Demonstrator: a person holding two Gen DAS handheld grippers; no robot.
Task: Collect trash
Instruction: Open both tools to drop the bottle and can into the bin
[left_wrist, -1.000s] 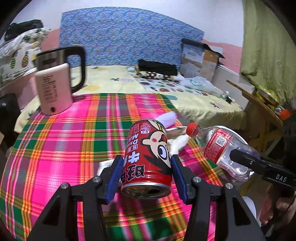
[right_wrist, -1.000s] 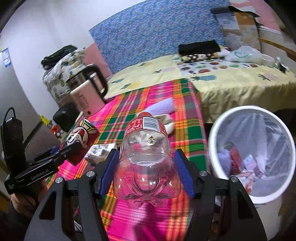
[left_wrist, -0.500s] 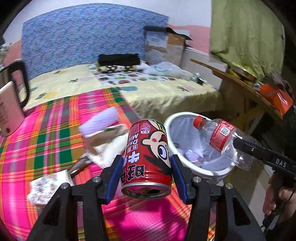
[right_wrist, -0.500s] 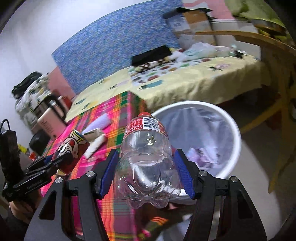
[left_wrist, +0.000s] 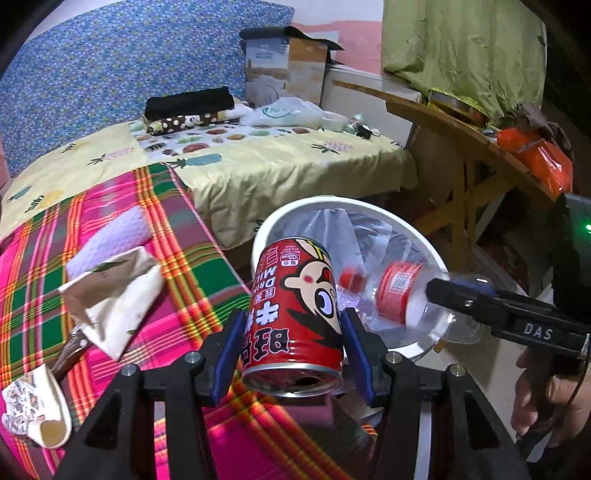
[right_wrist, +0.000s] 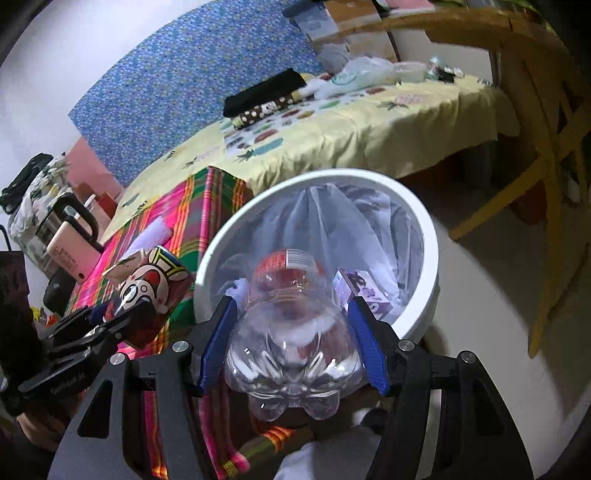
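Observation:
My left gripper (left_wrist: 293, 326) is shut on a red drink can (left_wrist: 295, 317) with a cartoon face, held at the table's right edge beside the white trash bin (left_wrist: 273, 221). My right gripper (right_wrist: 291, 325) holds a clear plastic bottle (right_wrist: 291, 332) with a red label; its blue pads stand slightly wider than before and the blurred bottle tips neck-down over the bin (right_wrist: 428, 258). The bottle (left_wrist: 399, 295) and the right gripper (left_wrist: 465, 291) also show in the left wrist view, over the bin's plastic liner. The can (right_wrist: 155, 291) shows at left in the right wrist view.
On the plaid tablecloth (left_wrist: 110, 206) lie a purple-white roll (left_wrist: 110, 236), a crumpled wrapper (left_wrist: 110, 288) and a small carton (left_wrist: 33, 410). A kettle (right_wrist: 70, 240) stands on the table's far side. A yellow bed (left_wrist: 280, 166) lies behind, a wooden table (left_wrist: 461, 136) at right.
Both grippers swung right from over the table to the bin. The bottle has tilted neck-down into the bin mouth and blurs, with the right pads a little wider. The can stays gripped.

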